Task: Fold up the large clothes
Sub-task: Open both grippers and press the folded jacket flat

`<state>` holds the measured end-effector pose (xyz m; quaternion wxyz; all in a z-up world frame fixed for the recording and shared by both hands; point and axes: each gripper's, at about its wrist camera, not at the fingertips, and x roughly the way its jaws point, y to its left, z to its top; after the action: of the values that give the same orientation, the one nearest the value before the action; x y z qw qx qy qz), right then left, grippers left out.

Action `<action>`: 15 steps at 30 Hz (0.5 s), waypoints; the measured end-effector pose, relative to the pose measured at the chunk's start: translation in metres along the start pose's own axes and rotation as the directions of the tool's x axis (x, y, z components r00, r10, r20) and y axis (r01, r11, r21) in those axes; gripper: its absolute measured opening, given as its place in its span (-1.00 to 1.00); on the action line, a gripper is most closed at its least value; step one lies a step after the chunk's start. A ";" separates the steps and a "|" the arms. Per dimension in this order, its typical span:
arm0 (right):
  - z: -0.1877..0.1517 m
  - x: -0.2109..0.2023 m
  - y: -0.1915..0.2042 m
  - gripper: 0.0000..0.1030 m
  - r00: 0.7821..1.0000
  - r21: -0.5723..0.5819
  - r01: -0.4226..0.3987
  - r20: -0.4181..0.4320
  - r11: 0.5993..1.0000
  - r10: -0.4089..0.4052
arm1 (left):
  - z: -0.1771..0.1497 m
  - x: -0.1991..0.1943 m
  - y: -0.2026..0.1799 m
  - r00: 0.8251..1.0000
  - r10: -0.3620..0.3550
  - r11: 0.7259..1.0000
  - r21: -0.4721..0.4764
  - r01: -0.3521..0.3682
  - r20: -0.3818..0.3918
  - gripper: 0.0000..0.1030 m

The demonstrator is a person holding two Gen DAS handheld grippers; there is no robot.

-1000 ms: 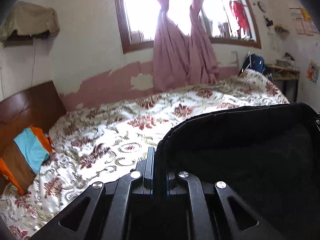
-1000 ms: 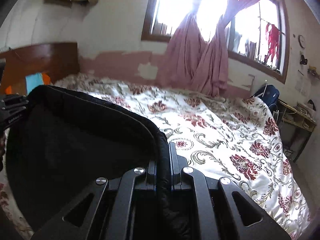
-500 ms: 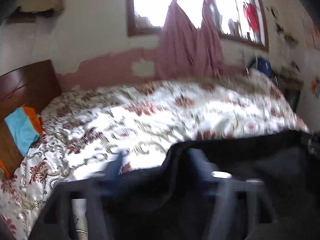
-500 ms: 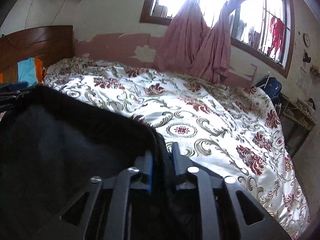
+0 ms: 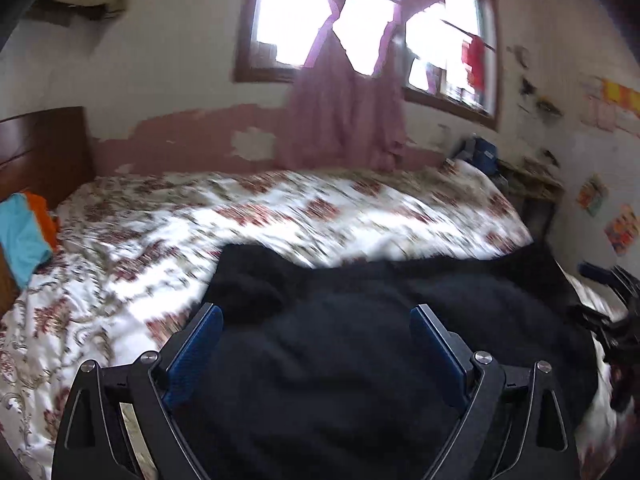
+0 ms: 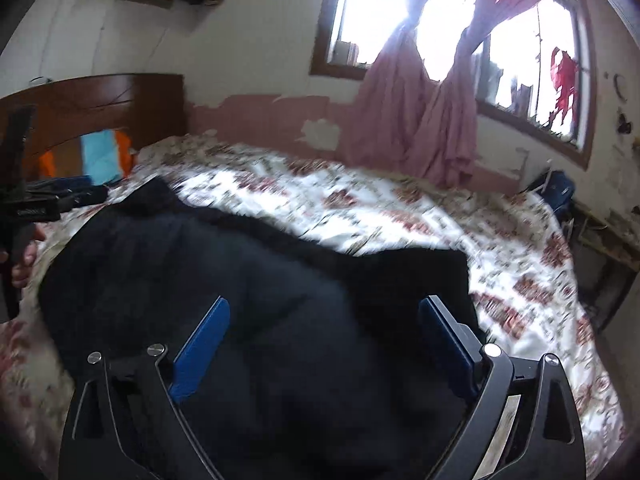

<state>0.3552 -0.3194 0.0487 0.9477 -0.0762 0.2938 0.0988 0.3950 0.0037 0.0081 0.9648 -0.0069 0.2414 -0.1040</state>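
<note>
A large black garment (image 5: 340, 380) lies spread on the flowered bedspread (image 5: 320, 216). My left gripper (image 5: 316, 312) hovers over its left part, jaws opening wide, blue pads (image 5: 200, 344) clear of the cloth below. Over the garment (image 6: 260, 280) on its right side, my right gripper (image 6: 326, 304) is also opening, and nothing is pinched between its pads (image 6: 204, 344). Each view catches the other tool at its edge: the right gripper (image 5: 616, 320) at far right, the left gripper (image 6: 36, 204) at far left with a hand (image 6: 24, 264) on it.
The bedspread (image 6: 360, 208) stretches beyond the garment toward the wall with the pink curtains (image 5: 340, 120). A wooden headboard (image 6: 100, 104) with a blue and orange cloth (image 5: 24, 236) stands at the left. A blue backpack (image 6: 556, 192) and a desk sit at the far right.
Both grippers were shut on the garment's raised top edge. They have let go and stand wide, and the garment has dropped flat onto the bed. Both views have shifted and blurred.
</note>
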 end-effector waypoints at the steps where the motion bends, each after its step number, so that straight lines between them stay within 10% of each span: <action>1: -0.010 -0.001 0.004 0.81 1.000 -0.008 -0.020 -0.022 1.000 0.020 | -0.008 -0.003 -0.006 1.000 -0.020 1.000 0.019 0.020 -0.014 0.86; 7: -0.040 0.025 0.005 0.81 0.993 0.020 -0.039 -0.107 0.999 0.041 | -0.049 0.014 -0.039 0.991 -0.056 0.986 0.150 0.074 -0.122 0.86; 15: -0.030 0.065 -0.003 0.88 0.996 0.026 0.016 -0.085 1.000 -0.013 | -0.042 0.052 -0.032 0.992 -0.044 0.994 0.093 0.055 -0.116 1.00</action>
<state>0.3923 -0.3193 -0.0127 0.9360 -0.0697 0.3345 0.0846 0.4135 -0.0366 -0.0513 0.9458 0.0393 0.2904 -0.1398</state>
